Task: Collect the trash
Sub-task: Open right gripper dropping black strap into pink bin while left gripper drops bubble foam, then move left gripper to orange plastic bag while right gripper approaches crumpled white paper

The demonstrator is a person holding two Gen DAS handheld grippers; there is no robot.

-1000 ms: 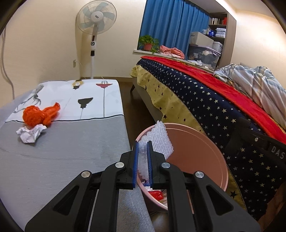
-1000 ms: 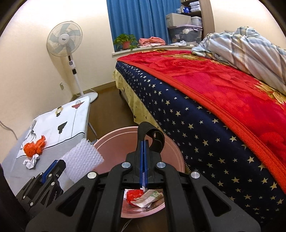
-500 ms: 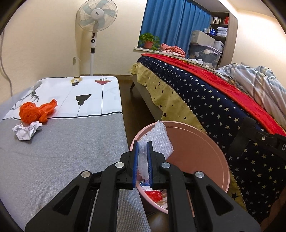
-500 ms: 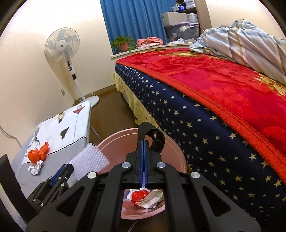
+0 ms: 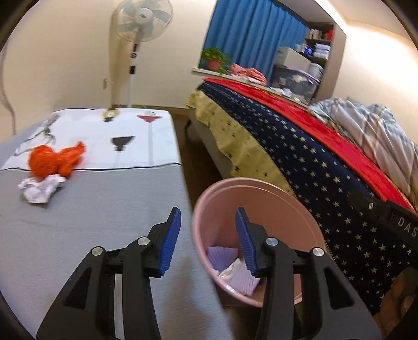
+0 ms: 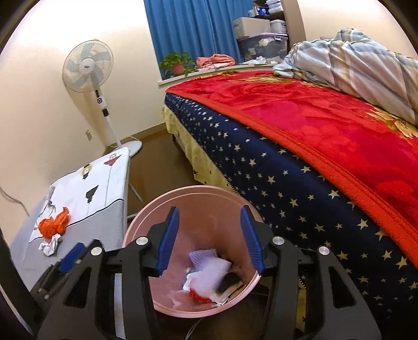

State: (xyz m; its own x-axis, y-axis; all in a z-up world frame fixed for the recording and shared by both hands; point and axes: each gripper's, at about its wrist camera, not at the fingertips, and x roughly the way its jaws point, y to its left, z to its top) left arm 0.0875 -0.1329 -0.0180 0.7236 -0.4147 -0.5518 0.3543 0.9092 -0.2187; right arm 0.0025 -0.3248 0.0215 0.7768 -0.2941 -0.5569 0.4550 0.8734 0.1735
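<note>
My left gripper (image 5: pixel 208 213) hangs over the gap between the table edge and the pink bin (image 5: pixel 261 188). Its jaws are opening and nothing is between them. The white bubble wrap (image 5: pixel 224 257) lies inside the bin. My right gripper (image 6: pixel 210 209) is above the bin (image 6: pixel 188 189), its jaws opening too, with nothing between them. Below it in the bin lie the bubble wrap (image 6: pixel 206 266), a dark item (image 6: pixel 230 281) and red scraps. On the table rest an orange plastic bag (image 5: pixel 54 159) (image 6: pixel 53 225) and a crumpled white paper (image 5: pixel 39 188) (image 6: pixel 49 244).
The grey-clothed table (image 5: pixel 104 209) stands left of the bin. A bed with a starred blue cover (image 6: pixel 287 167) and red blanket runs close along the bin's right side. A standing fan (image 5: pixel 141 23) is by the far wall.
Both grippers went from shut to open. The bubble wrap left the left jaws and the black looped item left the right jaws; both now lie in the bin.
</note>
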